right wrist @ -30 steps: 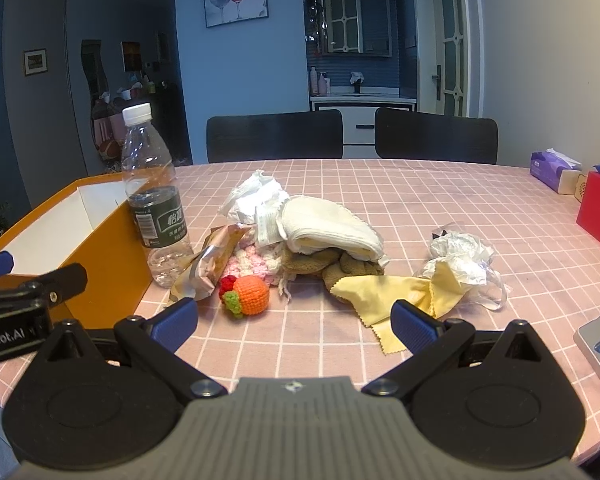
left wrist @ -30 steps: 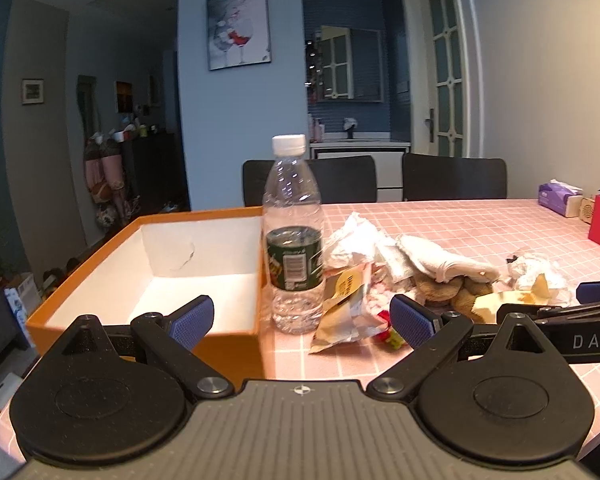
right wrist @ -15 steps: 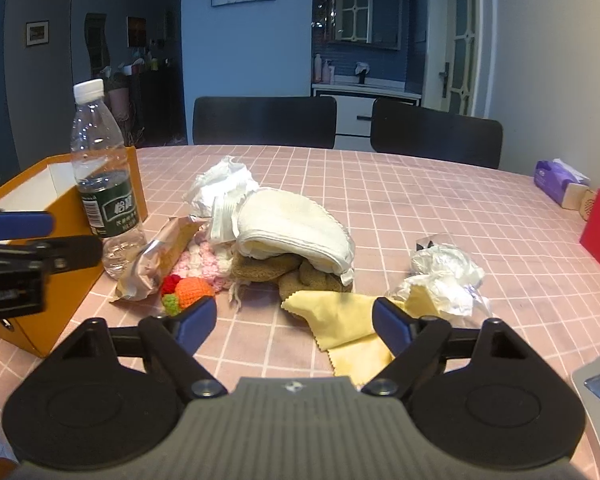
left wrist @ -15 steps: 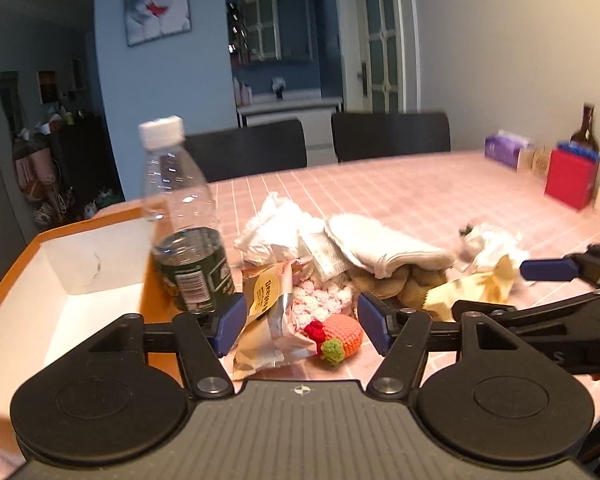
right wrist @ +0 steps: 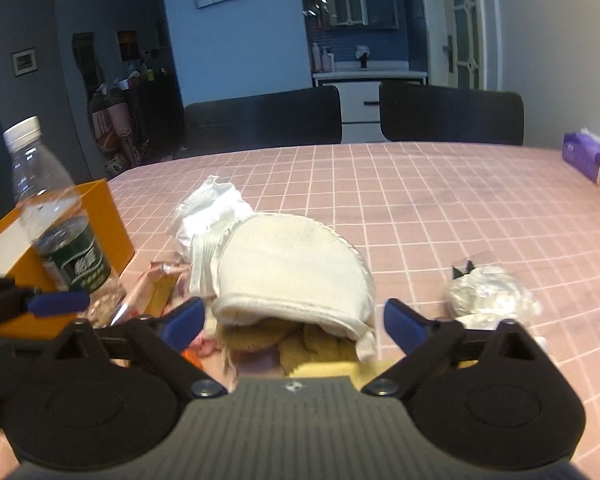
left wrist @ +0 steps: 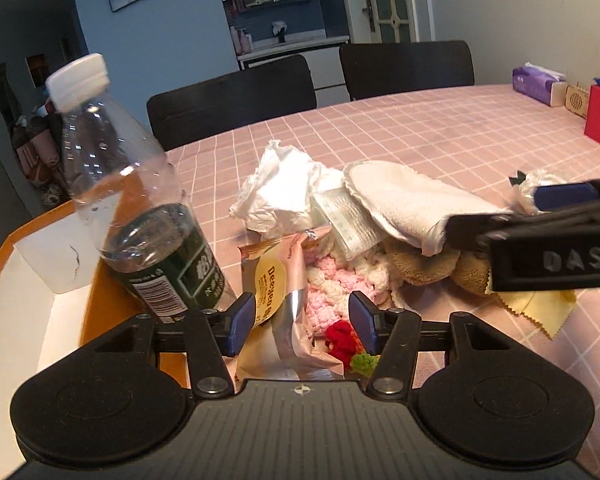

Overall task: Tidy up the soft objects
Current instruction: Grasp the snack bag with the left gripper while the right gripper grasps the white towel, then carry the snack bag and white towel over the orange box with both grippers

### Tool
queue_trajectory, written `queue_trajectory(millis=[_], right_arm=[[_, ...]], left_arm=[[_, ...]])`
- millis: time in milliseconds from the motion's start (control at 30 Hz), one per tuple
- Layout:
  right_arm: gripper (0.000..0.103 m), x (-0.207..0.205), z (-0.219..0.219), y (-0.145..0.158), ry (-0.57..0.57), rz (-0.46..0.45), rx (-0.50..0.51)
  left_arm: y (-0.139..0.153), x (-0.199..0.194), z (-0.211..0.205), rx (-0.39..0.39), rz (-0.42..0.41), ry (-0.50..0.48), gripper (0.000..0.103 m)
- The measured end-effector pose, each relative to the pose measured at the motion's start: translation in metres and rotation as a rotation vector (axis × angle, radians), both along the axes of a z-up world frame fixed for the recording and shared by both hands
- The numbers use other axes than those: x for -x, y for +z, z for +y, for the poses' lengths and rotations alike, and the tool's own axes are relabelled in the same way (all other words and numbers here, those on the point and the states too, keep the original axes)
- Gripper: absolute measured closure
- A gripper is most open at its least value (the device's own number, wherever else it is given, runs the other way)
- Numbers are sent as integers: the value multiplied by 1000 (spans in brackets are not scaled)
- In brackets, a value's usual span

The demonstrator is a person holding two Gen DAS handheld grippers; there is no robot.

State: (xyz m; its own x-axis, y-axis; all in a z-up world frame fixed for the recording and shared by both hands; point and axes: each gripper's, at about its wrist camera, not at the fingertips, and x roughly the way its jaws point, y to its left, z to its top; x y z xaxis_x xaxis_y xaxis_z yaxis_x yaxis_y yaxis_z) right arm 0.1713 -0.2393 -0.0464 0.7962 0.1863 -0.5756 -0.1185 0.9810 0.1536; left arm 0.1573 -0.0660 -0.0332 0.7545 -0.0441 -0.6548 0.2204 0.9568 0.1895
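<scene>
From my left wrist camera, the left gripper (left wrist: 302, 322) points down at a heap of soft things on the pink checked tabletop (left wrist: 440, 136). Its fingers (left wrist: 240, 322) have just been closing but are not pressing anything; a foil snack packet (left wrist: 278, 292) and a pink crocheted piece (left wrist: 332, 292) lie between them, with a red and orange crocheted toy (left wrist: 346, 342) near the right finger. A clear water bottle (left wrist: 140, 204) leans beside an orange box (left wrist: 32, 280) at the left. Behind the heap lie crumpled white paper (left wrist: 280, 188) and a folded white cloth (left wrist: 404, 200) over a brown plush piece (left wrist: 428, 264). From my right wrist camera, the right gripper (right wrist: 294, 322) has fingers (right wrist: 404, 326) spread wide, just opening further, gripping nothing; the white cloth (right wrist: 296, 268) and brown plush (right wrist: 284, 340) sit between them, untouched as far as I can tell. A crumpled clear plastic bag (right wrist: 492, 296) lies to the right.
</scene>
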Motion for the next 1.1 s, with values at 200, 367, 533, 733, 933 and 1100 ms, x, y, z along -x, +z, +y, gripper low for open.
queue_trajectory(millis=[200, 367, 533, 733, 933, 1100], right_arm=[[22, -15, 15, -12, 44, 21, 42], [40, -18, 15, -16, 56, 34, 29], [70, -14, 15, -15, 91, 39, 2], [90, -9, 21, -14, 116, 19, 33], [94, 0, 19, 2, 98, -38, 62], [95, 10, 10, 20, 82, -77, 41]], left_arm=[[-10, -12, -4, -41, 11, 11, 39], [-21, -19, -10, -86, 13, -1, 39], [-28, -24, -13, -115, 11, 10, 58], [-33, -20, -12, -160, -35, 19, 80], [-25, -10, -5, -118, -78, 20, 85], [-4, 10, -2, -55, -136, 7, 86]])
